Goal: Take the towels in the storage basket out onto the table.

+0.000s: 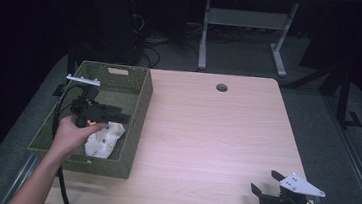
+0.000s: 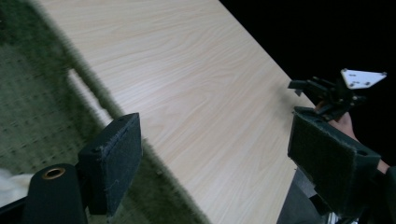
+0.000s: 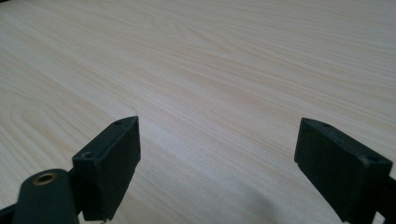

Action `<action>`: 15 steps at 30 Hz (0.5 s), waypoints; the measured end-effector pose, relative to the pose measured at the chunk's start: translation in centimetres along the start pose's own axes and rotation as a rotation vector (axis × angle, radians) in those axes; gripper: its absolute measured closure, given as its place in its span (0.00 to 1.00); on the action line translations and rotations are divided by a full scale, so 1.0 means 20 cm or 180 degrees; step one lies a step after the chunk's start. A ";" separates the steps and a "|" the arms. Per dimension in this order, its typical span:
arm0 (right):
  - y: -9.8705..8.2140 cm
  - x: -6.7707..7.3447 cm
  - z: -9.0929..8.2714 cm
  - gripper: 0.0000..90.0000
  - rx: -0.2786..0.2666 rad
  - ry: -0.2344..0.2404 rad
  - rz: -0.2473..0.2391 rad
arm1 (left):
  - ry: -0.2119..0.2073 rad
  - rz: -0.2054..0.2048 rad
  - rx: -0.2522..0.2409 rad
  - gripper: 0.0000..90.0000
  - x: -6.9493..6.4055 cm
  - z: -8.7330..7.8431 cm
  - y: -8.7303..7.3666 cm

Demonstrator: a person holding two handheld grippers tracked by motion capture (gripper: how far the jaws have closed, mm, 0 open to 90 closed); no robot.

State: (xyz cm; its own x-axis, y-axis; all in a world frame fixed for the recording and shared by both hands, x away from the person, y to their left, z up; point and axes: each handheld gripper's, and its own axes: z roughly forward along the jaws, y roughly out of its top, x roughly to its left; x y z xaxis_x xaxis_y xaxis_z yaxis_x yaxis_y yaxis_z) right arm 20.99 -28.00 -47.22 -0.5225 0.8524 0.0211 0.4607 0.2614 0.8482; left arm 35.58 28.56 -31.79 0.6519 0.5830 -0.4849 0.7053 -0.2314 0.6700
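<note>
A pale wooden table — a green woven basket sits on its left side, the wall below the left fingertips — bare wood elsewhere.

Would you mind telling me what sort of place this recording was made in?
Probably a lab or workshop set up for recording. A bare wooden table with a cable hole stands in a dark room, loose cables lie on the floor behind it, and the metal legs of another desk stand beyond.
</note>
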 end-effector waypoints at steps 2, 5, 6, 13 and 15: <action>0.00 0.00 0.00 0.16 -0.0001 -0.0002 0.0001 | 0.0074 -0.0041 0.0013 0.19 0.02 -0.01 -0.01; 0.00 0.00 0.00 0.16 0.0001 -0.0005 0.0004 | 0.0177 -0.0061 0.0039 0.19 0.06 -0.03 -0.02; 0.00 0.00 0.00 0.16 0.0001 -0.0005 0.0001 | 0.0202 -0.0062 0.0041 0.19 0.07 -0.03 -0.02; 0.00 0.00 0.00 0.16 0.0004 0.0002 0.0005 | 0.0447 -0.0090 0.0147 0.19 0.13 -0.05 -0.05; 0.00 0.00 0.00 0.16 0.0004 -0.0001 0.0006 | 0.0506 -0.0116 0.0154 0.19 0.15 -0.05 -0.05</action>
State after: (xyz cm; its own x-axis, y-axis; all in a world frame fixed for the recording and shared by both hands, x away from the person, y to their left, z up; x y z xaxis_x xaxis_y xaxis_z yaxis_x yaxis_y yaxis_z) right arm 21.00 -27.97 -47.24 -0.5214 0.8530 0.0224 0.4625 0.2604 0.8475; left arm 36.50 31.36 -33.34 0.5760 0.7067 -0.4108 0.7428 -0.2428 0.6239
